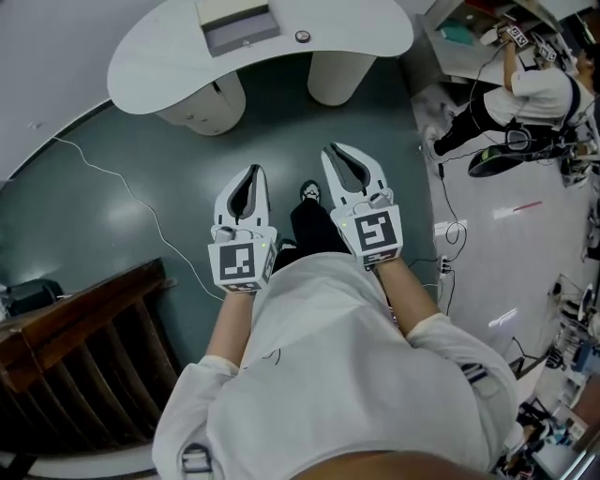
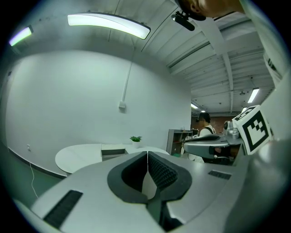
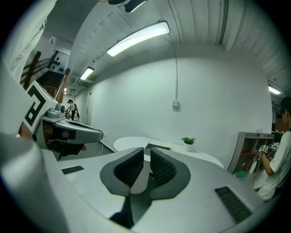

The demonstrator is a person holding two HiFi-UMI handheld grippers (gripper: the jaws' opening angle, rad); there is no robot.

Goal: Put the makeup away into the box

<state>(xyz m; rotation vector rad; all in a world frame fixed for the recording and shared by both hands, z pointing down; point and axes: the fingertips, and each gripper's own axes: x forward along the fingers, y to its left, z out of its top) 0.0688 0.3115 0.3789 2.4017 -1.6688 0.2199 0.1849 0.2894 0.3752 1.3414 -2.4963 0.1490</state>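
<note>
I stand on the dark green floor in front of a curved white table [image 1: 159, 66]. On it lies an open grey box [image 1: 237, 26] with a small round thing [image 1: 302, 37] beside it; I cannot make out any makeup. My left gripper [image 1: 252, 172] is held at waist height, well short of the table, its jaws closed tip to tip [image 2: 147, 154] and empty. To its right my right gripper [image 1: 331, 150] reaches a little further forward. Its jaws [image 3: 146, 150] stand a narrow slit apart with nothing between them.
A dark wooden slatted bench [image 1: 84, 347] stands at my left. A thin white cable [image 1: 122, 192] runs over the floor. Another person [image 1: 534, 94] works among cables and gear at the far right. A small potted plant [image 3: 188, 141] sits on the table's far side.
</note>
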